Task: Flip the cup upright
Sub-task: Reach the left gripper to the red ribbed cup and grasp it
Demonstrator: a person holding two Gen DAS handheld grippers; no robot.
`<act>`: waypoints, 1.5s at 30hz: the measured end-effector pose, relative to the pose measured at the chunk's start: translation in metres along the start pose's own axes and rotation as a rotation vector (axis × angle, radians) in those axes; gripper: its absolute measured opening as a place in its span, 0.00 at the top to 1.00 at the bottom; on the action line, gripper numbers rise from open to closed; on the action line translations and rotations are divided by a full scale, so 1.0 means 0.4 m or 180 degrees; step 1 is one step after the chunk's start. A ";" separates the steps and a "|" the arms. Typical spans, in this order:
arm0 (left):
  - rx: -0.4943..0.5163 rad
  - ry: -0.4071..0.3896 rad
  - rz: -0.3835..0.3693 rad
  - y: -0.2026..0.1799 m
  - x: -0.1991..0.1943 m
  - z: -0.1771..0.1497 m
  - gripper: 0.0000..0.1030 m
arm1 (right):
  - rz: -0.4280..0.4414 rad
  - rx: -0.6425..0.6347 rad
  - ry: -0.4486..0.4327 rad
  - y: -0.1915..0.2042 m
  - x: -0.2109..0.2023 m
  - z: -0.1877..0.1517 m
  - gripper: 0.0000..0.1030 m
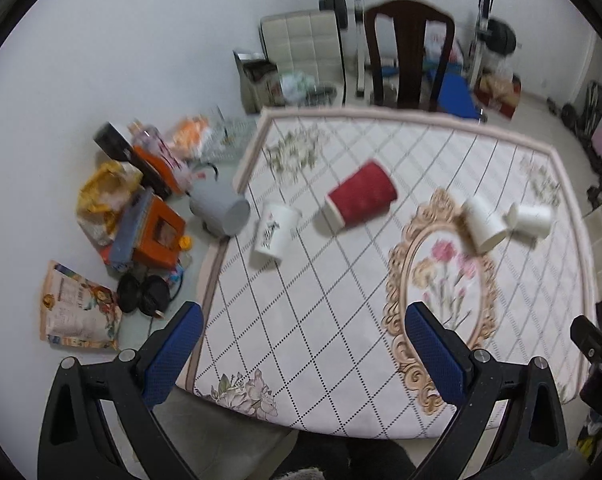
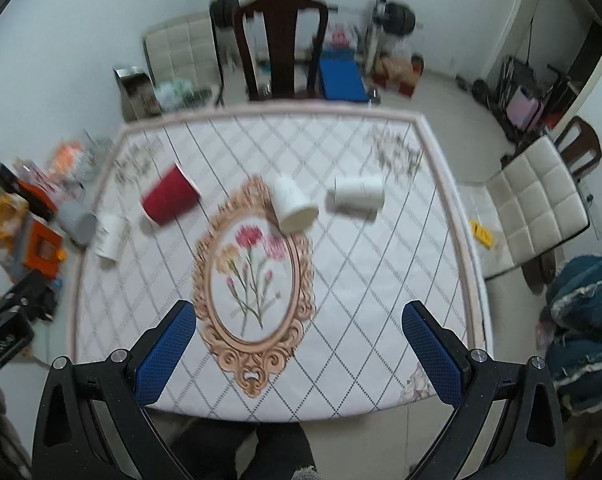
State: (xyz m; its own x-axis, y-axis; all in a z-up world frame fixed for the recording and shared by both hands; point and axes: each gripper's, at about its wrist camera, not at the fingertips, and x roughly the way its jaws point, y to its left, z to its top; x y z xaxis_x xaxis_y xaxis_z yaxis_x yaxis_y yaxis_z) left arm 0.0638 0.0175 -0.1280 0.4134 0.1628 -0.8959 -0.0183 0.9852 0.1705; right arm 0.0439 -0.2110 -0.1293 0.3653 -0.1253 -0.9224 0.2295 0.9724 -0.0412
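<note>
Four cups lie on their sides across the far half of the counter (image 2: pixel 441 240), which is covered with a cloth printed with a diamond grid and a gilt-framed oval of flowers. The red cup (image 1: pixel 361 199) is the largest, left of centre, tipped over with its white-rimmed mouth toward the near left. Near its left, close to the counter's left edge, lies a white cup with a dark print (image 1: pixel 275 230), mouth toward the near side. To the right, at the far edge of the oval frame, is a plain white cup (image 2: pixel 293 208), and just beside it on the right a second plain white cup (image 2: pixel 355 196) lying crosswise; the two are apart in the right wrist view. A grey cup-like container (image 1: pixel 221 206) sits off the counter's left edge among boxes and bags on the floor. The left gripper (image 1: pixel 304 350) hangs over the near left part of the counter, its blue-padded jaws spread wide with nothing between them. The right gripper (image 2: pixel 299 344) hangs over the near edge at the oval's foot, jaws equally wide apart and holding nothing. A dark wooden chair (image 2: pixel 283 46) stands beyond the far edge.
</note>
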 end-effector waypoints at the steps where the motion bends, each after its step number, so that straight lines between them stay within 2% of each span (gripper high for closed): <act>1: 0.0032 0.0074 -0.0006 -0.004 0.033 0.002 0.00 | -0.0017 0.0015 0.0096 0.005 0.045 -0.001 0.00; 8: 0.0356 0.0364 -0.0010 -0.030 0.237 0.054 0.00 | -0.0107 0.0103 0.0582 0.062 0.302 -0.003 0.00; 16: 0.1014 0.0389 0.0103 -0.071 0.418 0.176 0.00 | -0.0200 0.0207 0.0965 0.136 0.512 0.055 0.00; 22: 0.1558 0.0320 0.0003 -0.123 0.515 0.270 0.01 | -0.0275 0.0353 0.1118 0.149 0.615 0.105 0.00; 26: 0.1874 0.0356 -0.0180 -0.172 0.565 0.309 0.01 | -0.0308 0.0486 0.1229 0.136 0.664 0.119 0.00; 31: 0.2271 0.0496 -0.0262 -0.243 0.646 0.320 0.04 | -0.0366 0.0591 0.1330 0.122 0.703 0.124 0.00; 35: 0.2514 0.0671 -0.0286 -0.291 0.706 0.310 0.19 | -0.0388 0.0653 0.1411 0.111 0.727 0.126 0.00; 37: 0.2570 0.0699 -0.0270 -0.305 0.727 0.307 0.26 | -0.0404 0.0679 0.1434 0.105 0.737 0.127 0.00; 45: 0.2465 0.0580 -0.0289 -0.314 0.742 0.321 0.30 | -0.0462 0.0753 0.1461 0.077 0.748 0.135 0.00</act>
State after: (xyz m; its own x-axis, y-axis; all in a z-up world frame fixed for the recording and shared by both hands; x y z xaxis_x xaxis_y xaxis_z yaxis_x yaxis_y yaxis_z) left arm 0.3056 -0.0646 -0.3627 0.2263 0.1559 -0.9615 0.6732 0.6883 0.2701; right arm 0.2092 -0.2293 -0.3859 -0.1052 -0.1049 -0.9889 0.4647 0.8740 -0.1421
